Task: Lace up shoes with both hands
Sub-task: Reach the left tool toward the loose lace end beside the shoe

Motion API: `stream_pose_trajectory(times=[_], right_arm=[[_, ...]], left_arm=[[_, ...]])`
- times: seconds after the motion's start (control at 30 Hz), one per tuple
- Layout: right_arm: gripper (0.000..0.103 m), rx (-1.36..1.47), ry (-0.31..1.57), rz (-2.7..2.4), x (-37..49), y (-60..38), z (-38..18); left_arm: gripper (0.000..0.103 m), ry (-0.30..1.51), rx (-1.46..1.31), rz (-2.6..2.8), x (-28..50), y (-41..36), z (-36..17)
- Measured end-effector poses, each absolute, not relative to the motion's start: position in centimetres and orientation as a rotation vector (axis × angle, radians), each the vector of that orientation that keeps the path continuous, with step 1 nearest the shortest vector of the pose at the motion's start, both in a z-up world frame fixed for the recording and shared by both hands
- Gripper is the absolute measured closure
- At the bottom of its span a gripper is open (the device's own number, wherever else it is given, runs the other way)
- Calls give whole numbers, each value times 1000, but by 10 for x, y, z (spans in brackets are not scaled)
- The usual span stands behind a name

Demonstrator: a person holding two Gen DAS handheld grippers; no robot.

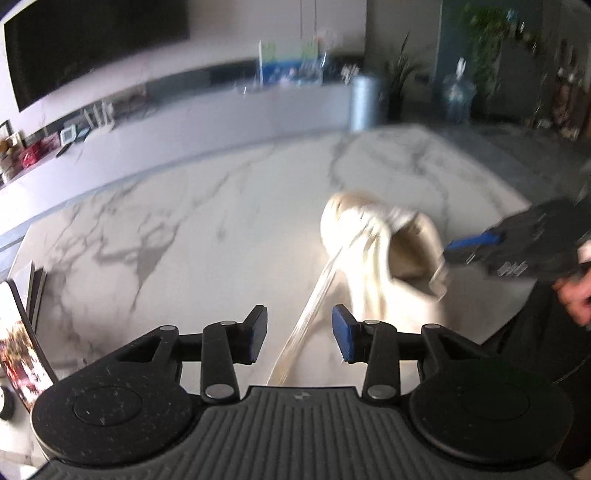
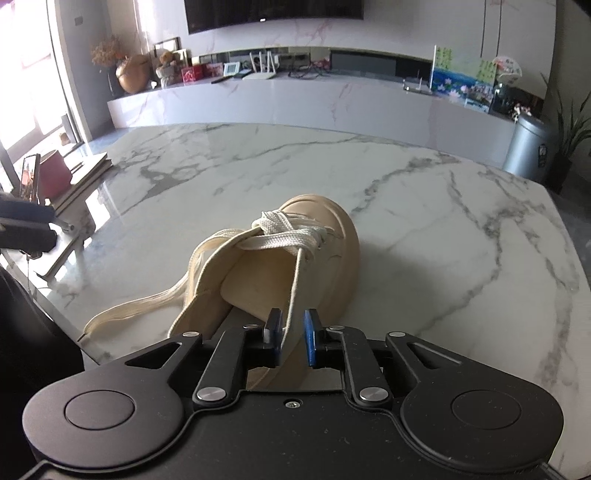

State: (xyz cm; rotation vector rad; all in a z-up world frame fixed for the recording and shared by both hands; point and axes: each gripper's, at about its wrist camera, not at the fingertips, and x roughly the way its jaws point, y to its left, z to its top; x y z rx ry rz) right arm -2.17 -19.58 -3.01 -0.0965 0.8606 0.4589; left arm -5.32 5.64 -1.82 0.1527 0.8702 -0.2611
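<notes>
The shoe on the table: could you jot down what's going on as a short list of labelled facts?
shoe: beige shoe, toe pointing away, on marble table
lace: cream lace crossed near the toe; both ends loose
left gripper: left gripper open, one lace end running between its fingers, unpinched
right gripper: right gripper slightly open around the other lace end at the heel
sharpness: left view blurred

Far beyond the jaws a grey bin (image 2: 529, 147) stands past the marble tabletop (image 2: 424, 206); a phone (image 2: 29, 177) (propped upright) sits far left, a television (image 2: 273, 13) overhead.
</notes>
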Motion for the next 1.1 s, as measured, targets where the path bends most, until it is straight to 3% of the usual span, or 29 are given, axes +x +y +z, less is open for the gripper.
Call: stream_pose_trajectory(times=[0.13,0.27,0.37,0.5,1.1], right_arm=[[89,-42,843,465,-22,-200,-24],[77,-53,810,495,-22,-192,-12],[77,-67,789,505,-22,-184,-7],[77,-52,774,518,-23,-184,-2],[74,-90,784,443,3,-196,-24]], left_arm=[[65,936,103,-245,-46,67,-37],[62,980,74,-231,-40,73,-50],[63,1032,110,-230,-37,69,-63],[77,1109,109,-261,-29,67,-82],[76,1123,30,-237,15,79,-97]])
